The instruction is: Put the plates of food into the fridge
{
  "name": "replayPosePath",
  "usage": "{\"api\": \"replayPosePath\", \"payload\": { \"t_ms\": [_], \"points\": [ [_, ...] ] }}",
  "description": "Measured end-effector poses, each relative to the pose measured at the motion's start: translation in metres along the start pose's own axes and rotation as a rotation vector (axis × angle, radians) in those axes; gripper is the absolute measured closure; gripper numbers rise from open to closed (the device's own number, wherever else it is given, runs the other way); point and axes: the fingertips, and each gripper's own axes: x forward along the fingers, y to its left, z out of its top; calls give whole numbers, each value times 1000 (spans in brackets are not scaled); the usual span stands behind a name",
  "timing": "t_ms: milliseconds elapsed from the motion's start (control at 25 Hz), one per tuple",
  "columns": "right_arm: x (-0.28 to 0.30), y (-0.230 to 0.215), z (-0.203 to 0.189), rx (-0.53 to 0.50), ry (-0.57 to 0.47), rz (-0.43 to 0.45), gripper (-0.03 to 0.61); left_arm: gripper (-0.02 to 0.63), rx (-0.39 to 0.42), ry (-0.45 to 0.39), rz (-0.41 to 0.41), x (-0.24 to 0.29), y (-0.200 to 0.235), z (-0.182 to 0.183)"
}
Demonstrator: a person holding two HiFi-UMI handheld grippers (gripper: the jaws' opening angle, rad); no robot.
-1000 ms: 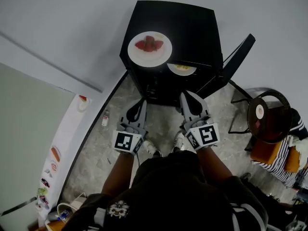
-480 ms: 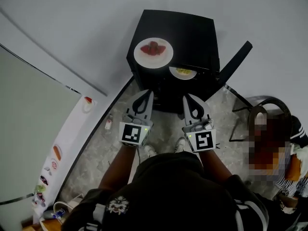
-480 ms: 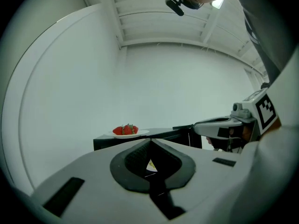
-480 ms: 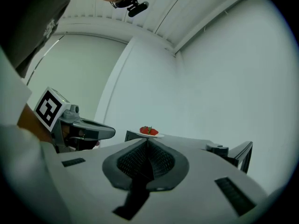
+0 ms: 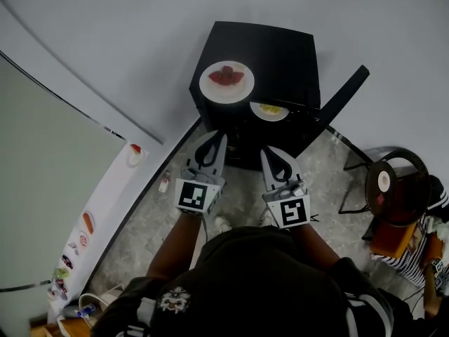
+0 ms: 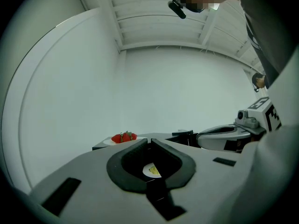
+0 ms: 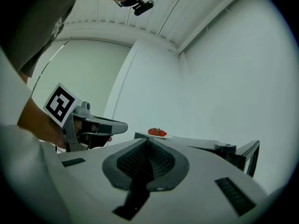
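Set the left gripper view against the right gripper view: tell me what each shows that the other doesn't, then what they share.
Only the left gripper view: the plate of yellow food, glimpsed through the hollow behind the tips of the shut left gripper, and the right gripper off to one side.
Only the right gripper view: the left gripper seen from outside, and the fridge's open door.
Both: the plate of strawberries on top of the black fridge, the white wall, and that view's own jaws closed on nothing.
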Motion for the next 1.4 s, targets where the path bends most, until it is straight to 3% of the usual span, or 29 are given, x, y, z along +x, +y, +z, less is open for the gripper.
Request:
{"api": "replayPosePath", "payload": {
  "t_ms": [400, 520, 680, 880, 960, 1120, 1240, 1400],
  "points": [
    [-2, -5, -4, 66, 3, 22, 551, 591, -64, -7, 52, 6, 10, 5],
    [8, -6, -8, 159, 10, 49, 551, 591, -69, -20, 59, 7, 14, 8],
    [31, -8, -16, 362, 13, 80, 549, 591, -67, -31, 79, 2, 21, 10],
    [59, -17, -27, 754, 52, 67, 541, 591, -69, -17, 109, -9, 27, 3],
    [73, -17, -31, 929, 61, 68, 484, 591, -74, -18, 122, -14, 35, 2],
    [96, -21, -39, 1264, 66, 40, 457, 591, -66, 2, 147, -24, 47, -4],
    [113, -20, -43, 1395, 73, 26, 437, 591, -76, -6, 161, -29, 55, -3],
    [135, -19, -47, 1485, 77, 3, 422, 591, -83, -13, 168, -33, 65, -4]
  ]
}}
